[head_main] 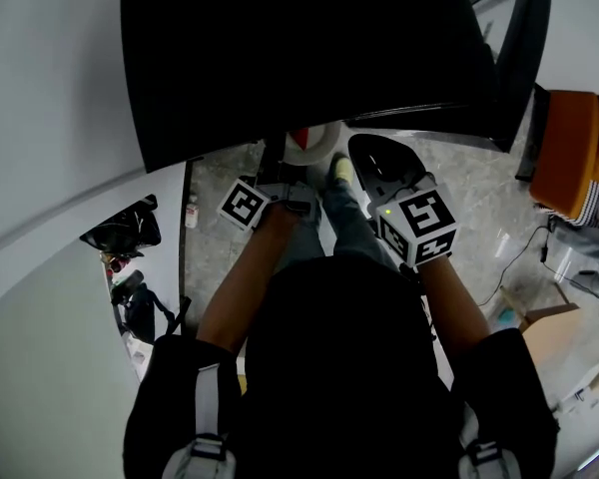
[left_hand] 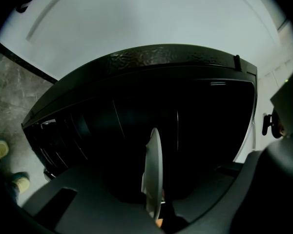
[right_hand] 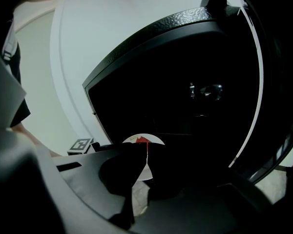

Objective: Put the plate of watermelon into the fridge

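Head view, left to right: a white wall (head_main: 40, 118) is seen at the left edge, with grey stone floor (head_main: 215, 183) beside it. The left gripper (head_main: 283, 168) is held level, its marker cube turned up toward the camera. Its jaws are closed narrow on the near rim of the white plate (head_main: 317, 148). In the left gripper view the plate is seen edge-on, pinched between the two jaws. A red piece of watermelon (head_main: 298, 135) is carried on the plate. The plate is held clear of the floor at the mouth of the black fridge (head_main: 309, 48), its far part hidden under the fridge's top edge. Whether it is already over a shelf cannot be told. A pale shoe (head_main: 341, 169) is noted just below the plate.

The right gripper (head_main: 371, 158) is tilted downward just right of the plate. In its own view the jaw tips are brought together with nothing between them, and the plate is seen beyond them. The fridge door (head_main: 527, 38) is swung open at the right. An orange chair (head_main: 569, 153) is placed well apart at the far right.
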`<state>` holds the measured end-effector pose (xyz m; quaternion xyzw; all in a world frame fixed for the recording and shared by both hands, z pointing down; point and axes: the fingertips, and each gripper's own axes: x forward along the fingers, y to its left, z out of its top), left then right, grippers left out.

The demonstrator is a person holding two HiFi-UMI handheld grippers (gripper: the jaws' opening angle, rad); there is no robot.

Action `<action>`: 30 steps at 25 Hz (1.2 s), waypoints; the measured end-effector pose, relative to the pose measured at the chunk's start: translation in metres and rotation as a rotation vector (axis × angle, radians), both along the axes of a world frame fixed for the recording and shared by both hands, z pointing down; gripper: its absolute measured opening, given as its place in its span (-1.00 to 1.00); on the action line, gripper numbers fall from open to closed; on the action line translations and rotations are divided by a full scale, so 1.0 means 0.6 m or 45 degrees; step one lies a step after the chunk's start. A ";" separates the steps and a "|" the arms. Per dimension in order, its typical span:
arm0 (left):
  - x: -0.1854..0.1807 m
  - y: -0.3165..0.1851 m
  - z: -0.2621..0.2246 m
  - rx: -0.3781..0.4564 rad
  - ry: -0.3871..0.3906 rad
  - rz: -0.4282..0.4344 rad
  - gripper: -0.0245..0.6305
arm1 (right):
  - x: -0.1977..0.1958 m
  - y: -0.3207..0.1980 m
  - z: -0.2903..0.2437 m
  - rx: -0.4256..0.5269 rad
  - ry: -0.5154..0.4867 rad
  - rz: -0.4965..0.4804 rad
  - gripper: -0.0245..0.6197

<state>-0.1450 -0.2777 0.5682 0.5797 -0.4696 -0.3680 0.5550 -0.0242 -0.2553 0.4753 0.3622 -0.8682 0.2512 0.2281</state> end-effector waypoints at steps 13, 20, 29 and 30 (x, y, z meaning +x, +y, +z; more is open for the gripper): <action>0.004 -0.049 0.084 -0.049 -0.025 -0.045 -0.82 | 0.012 0.008 0.028 -0.042 0.029 0.024 -0.86; 0.004 -0.066 0.123 -0.107 -0.067 -0.057 -0.82 | 0.019 0.012 0.029 -0.049 0.037 0.039 -0.86; 0.012 -0.082 0.167 -0.168 -0.142 -0.033 -0.82 | 0.036 0.018 0.036 -0.060 0.044 0.055 -0.86; 0.012 -0.083 0.171 -0.178 -0.148 -0.034 -0.82 | 0.038 0.019 0.036 -0.063 0.045 0.055 -0.86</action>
